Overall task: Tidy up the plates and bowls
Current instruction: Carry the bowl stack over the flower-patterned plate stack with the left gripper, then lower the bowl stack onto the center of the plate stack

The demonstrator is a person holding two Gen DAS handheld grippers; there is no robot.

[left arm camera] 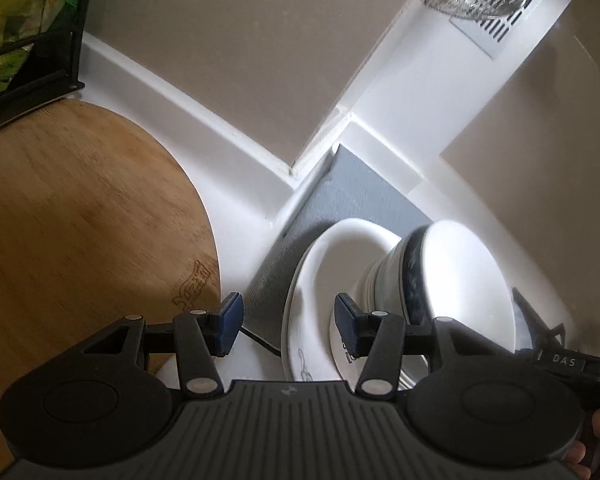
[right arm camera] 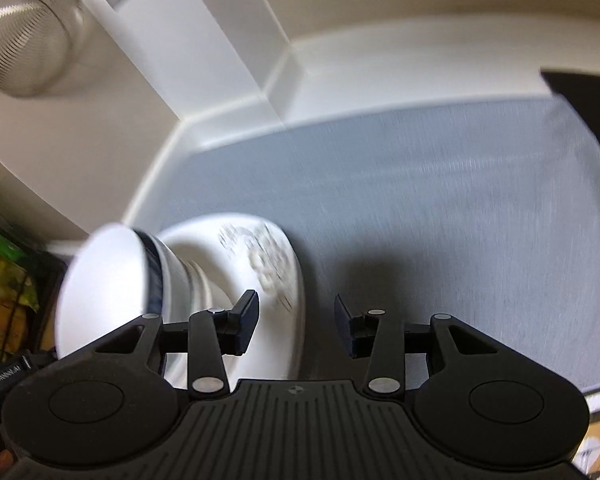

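Nearest the camera, the left gripper (left arm camera: 286, 326) has its jaws apart around the rim of a white plate (left arm camera: 300, 312), not clamped. The plate sits on a grey mat (right arm camera: 420, 208) in the back corner of the white tabletop (left arm camera: 244, 216). A stack of bowls (right arm camera: 180, 280) rests in the plate. The right gripper (right arm camera: 296, 326) hangs over the plate's other edge, jaws apart, holding nothing. A round wooden board (left arm camera: 80, 220) lies beside the mat.

A home kitchen corner: white countertop (left arm camera: 244, 184) meeting beige walls, a grey drying mat (right arm camera: 420, 200) with stacked bowls (left arm camera: 452, 280) and plates (left arm camera: 312, 304), a round wooden board (left arm camera: 80, 220) (logo burnt in).
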